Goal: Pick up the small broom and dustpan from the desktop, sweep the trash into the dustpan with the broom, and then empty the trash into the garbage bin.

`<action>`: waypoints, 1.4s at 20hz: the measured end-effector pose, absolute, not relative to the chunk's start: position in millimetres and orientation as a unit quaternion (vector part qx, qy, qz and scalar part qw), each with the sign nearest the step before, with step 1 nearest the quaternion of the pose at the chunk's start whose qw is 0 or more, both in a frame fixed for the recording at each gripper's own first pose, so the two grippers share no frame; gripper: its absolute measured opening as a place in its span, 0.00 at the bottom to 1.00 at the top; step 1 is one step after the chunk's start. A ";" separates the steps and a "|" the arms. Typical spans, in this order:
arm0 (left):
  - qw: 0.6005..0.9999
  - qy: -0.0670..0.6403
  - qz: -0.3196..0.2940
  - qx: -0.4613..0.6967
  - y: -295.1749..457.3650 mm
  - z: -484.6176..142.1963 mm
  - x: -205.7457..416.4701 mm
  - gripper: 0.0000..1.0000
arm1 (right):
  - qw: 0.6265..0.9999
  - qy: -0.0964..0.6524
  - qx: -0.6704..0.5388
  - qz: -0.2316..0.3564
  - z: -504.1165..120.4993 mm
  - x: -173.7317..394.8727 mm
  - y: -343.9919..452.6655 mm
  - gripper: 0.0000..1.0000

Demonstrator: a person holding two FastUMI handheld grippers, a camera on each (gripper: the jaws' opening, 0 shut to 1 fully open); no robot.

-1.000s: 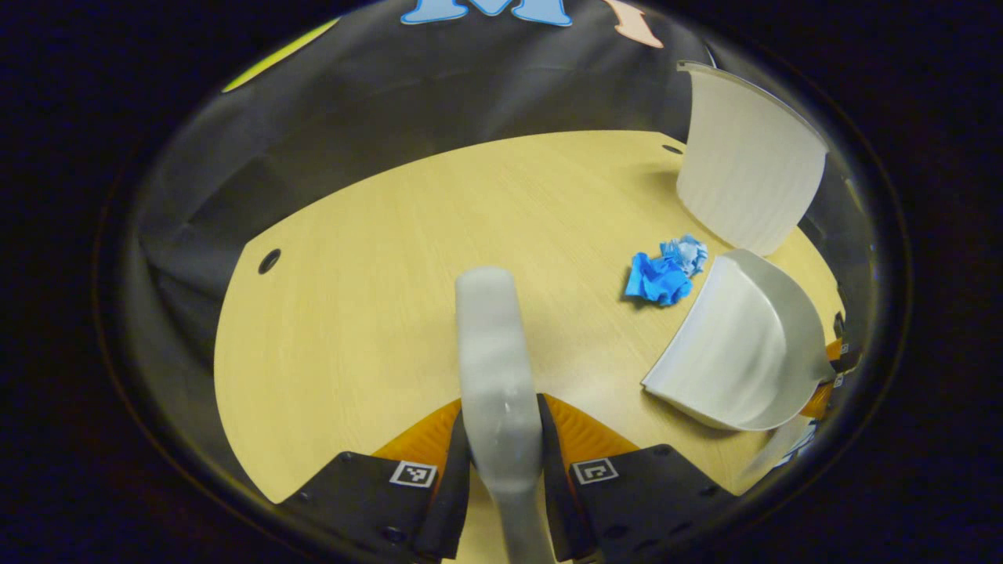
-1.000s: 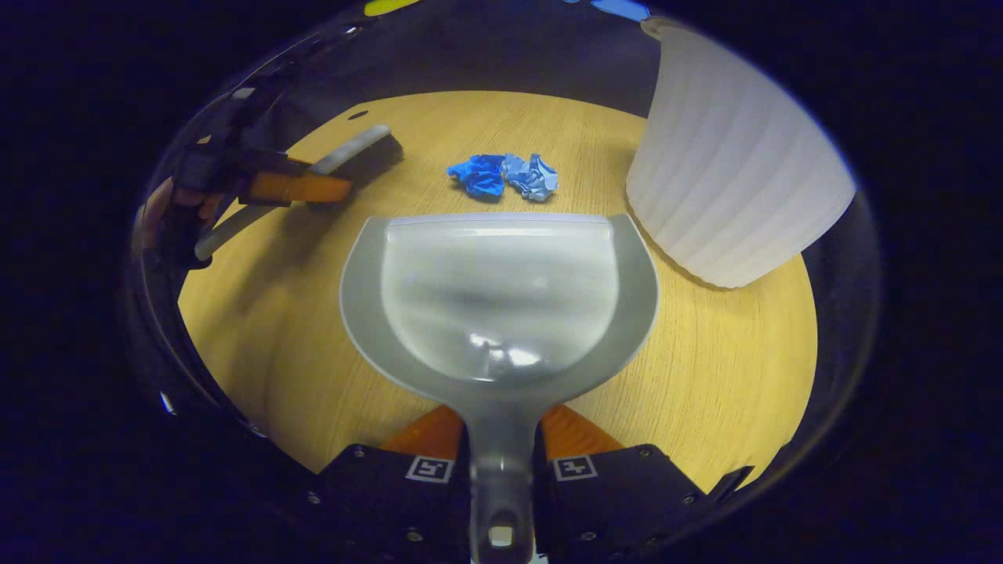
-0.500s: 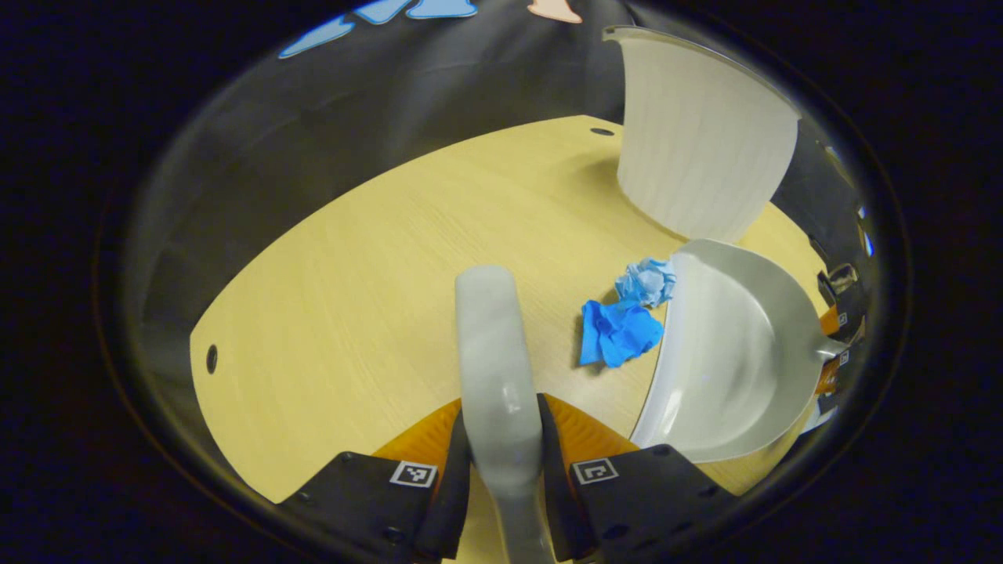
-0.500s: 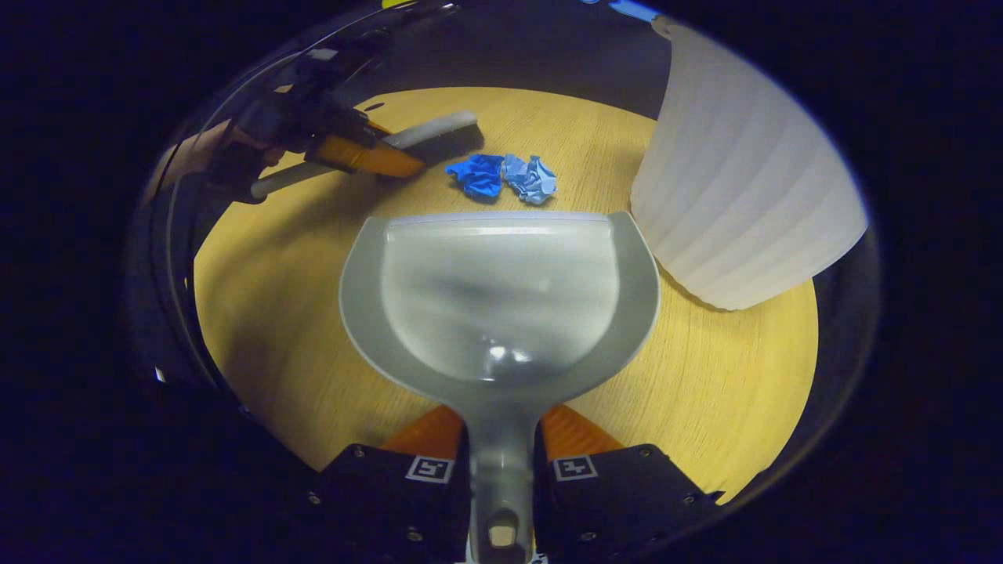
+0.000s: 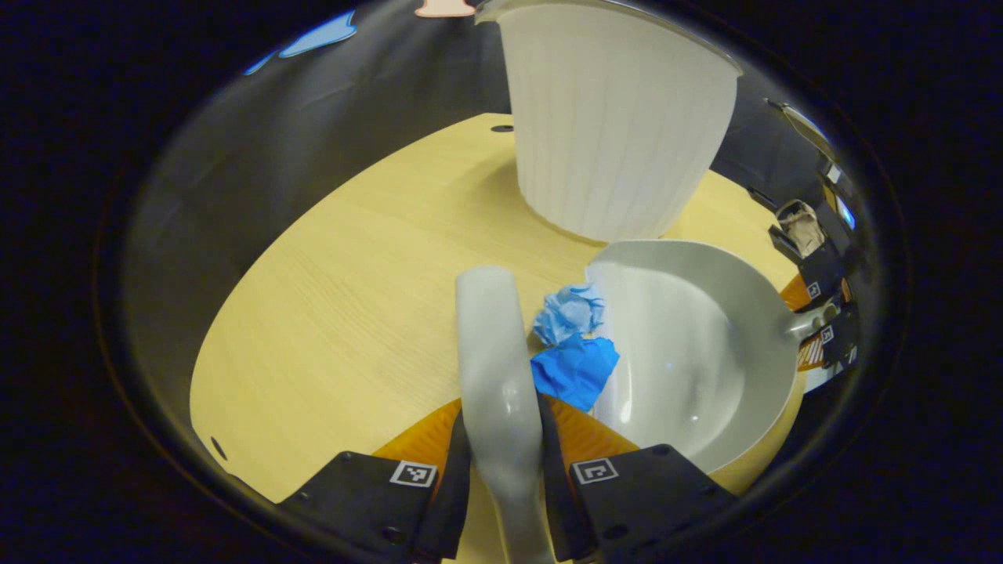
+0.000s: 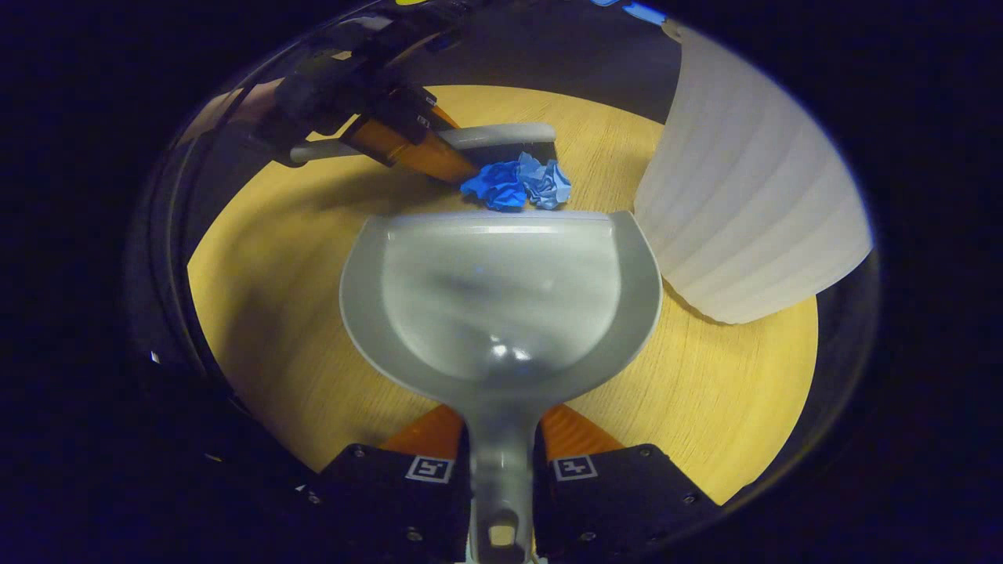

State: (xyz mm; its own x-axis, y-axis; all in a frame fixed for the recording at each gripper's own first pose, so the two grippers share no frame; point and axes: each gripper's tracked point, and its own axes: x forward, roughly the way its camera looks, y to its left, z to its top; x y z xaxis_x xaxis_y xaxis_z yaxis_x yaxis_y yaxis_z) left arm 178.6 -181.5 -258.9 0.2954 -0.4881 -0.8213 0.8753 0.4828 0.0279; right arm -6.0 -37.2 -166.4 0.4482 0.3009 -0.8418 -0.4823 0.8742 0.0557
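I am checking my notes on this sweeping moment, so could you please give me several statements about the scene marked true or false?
1. The left claw is shut on the grey plastic broom. True.
2. The crumpled blue paper scraps lie inside the grey plastic dustpan. False: they lie on the light wooden desktop, just at the dustpan's front edge.
3. The white ribbed plastic garbage bin stands upright on the desktop. True.
4. The right claw is open and holds nothing. False: it is shut on the dustpan's handle.
5. The broom's head is beside the scraps. True.
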 end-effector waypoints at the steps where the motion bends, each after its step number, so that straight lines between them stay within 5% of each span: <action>1: 0.762 0.392 -0.453 0.248 -186.4 -253.5 180.5 0.48 | 0.846 0.471 -0.097 0.233 -166.6 -6.1 -36.2 0.32; 15: 0.729 0.409 -0.511 0.200 -225.4 -166.1 103.3 0.48 | 0.851 0.458 -0.089 0.240 -167.2 -3.8 -36.5 0.32; 28: 0.803 0.388 -0.420 0.164 -142.1 -116.8 115.7 0.46 | 0.869 0.439 -0.077 0.216 -198.9 19.0 -57.6 0.32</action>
